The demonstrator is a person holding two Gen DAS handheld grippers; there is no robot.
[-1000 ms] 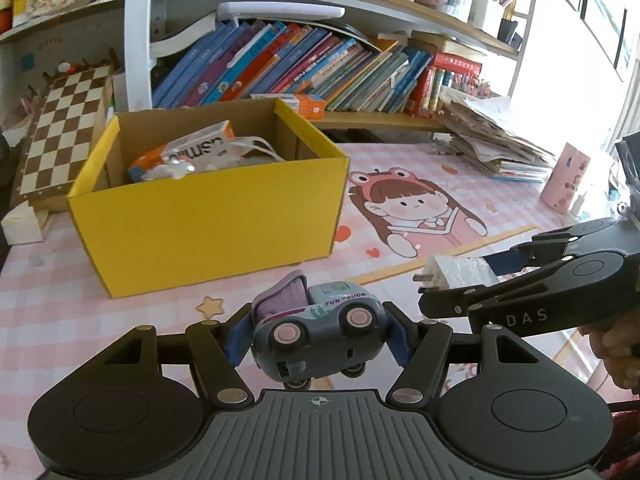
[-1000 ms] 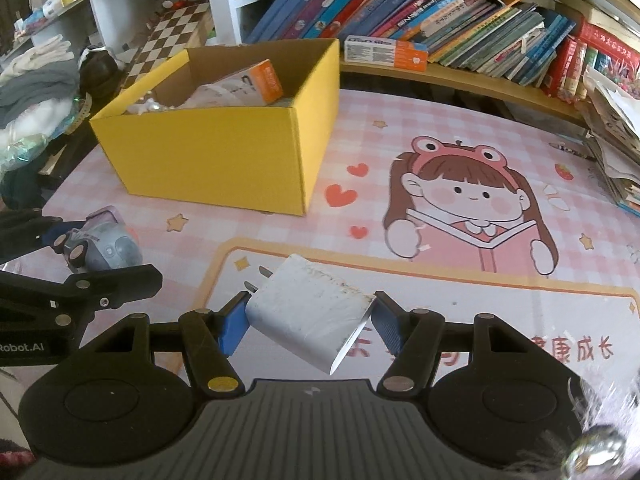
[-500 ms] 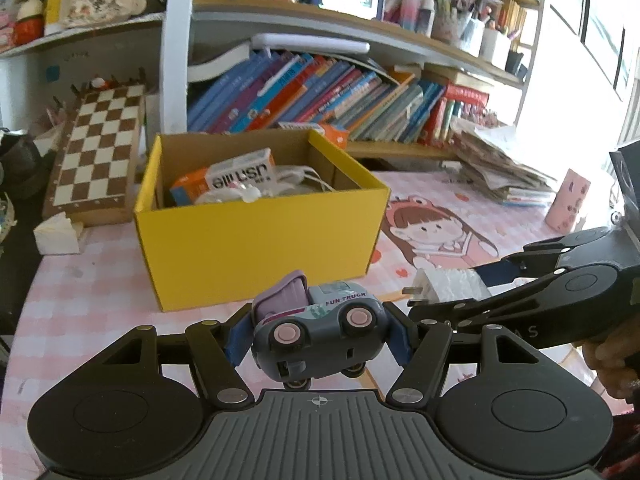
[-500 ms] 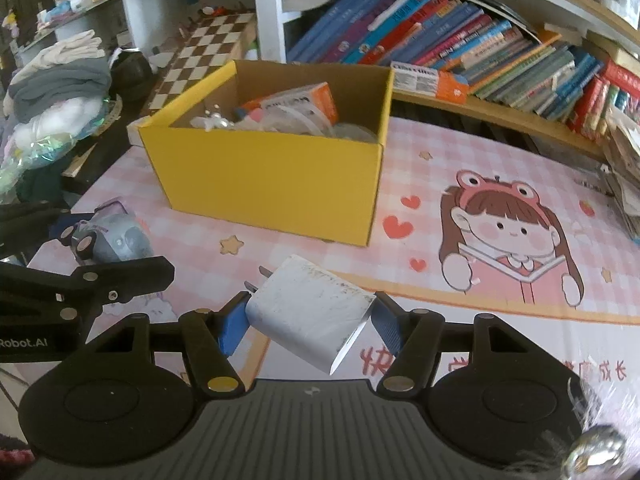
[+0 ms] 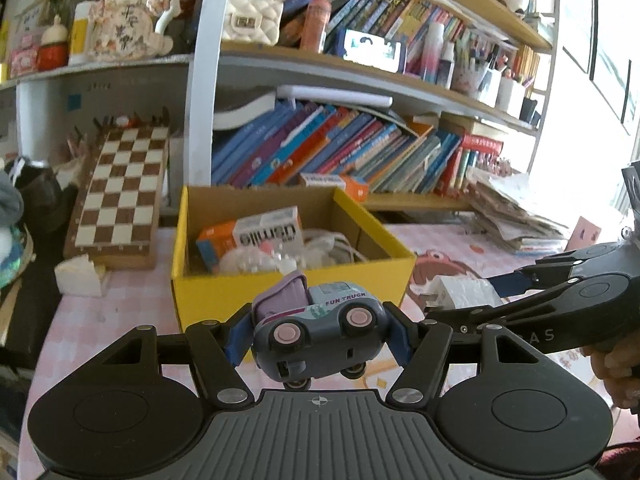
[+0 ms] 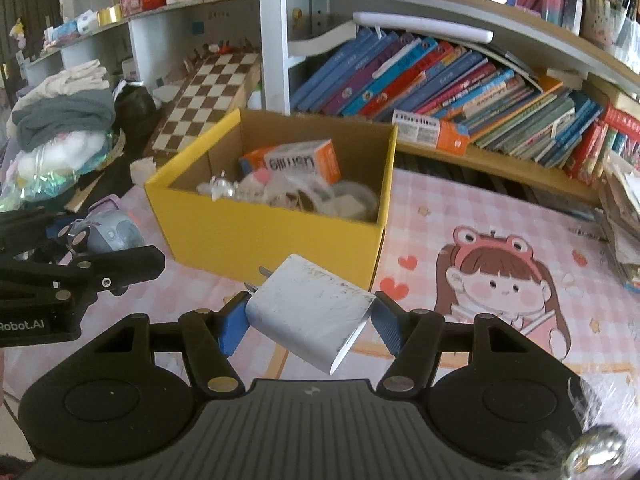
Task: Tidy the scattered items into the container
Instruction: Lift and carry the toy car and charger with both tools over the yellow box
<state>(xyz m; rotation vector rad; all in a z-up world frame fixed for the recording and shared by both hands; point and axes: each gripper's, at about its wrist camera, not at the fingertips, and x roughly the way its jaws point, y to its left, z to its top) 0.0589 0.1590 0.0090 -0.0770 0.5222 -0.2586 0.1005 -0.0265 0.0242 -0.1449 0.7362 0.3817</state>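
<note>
Left gripper (image 5: 320, 330) clamped on toy truck (image 5: 320, 332), lifted above pink mat (image 6: 460, 216). Right gripper (image 6: 308, 322) clamped on white charger (image 6: 310, 312), prongs forward. Beyond both: open yellow box (image 6: 260, 236), part-filled. Behind: chessboard (image 5: 120, 188), bookshelf (image 5: 360, 152).

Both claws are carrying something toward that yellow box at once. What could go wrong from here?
The left gripper and right gripper are close together, so they might bump over the box. The charger sits tilted in its grip and could slip. The box already looks full, so the toy truck may land on top.
</note>
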